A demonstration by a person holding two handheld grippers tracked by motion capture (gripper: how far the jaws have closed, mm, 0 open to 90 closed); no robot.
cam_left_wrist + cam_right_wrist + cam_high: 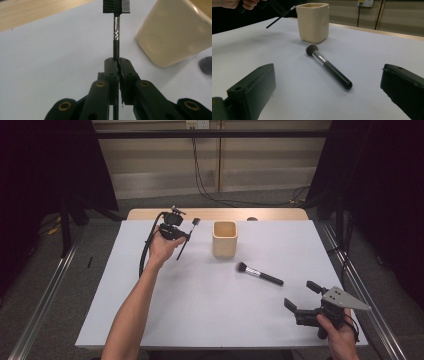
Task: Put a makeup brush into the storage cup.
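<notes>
Brow comb brush [116,26]: clamped by its black handle in the left gripper [186,236], raised off the counter [200,310], just left of the cream cup [224,239]. Powder brush [259,273] lies flat right of centre. Right gripper [300,296]: jaws wide apart, nothing between them.

Lab: black curtains [45,165], rig rails [42,302]

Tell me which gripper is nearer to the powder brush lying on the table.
Right. The right gripper, open, is just in front of the powder brush; the left gripper is beyond the cup.
</notes>
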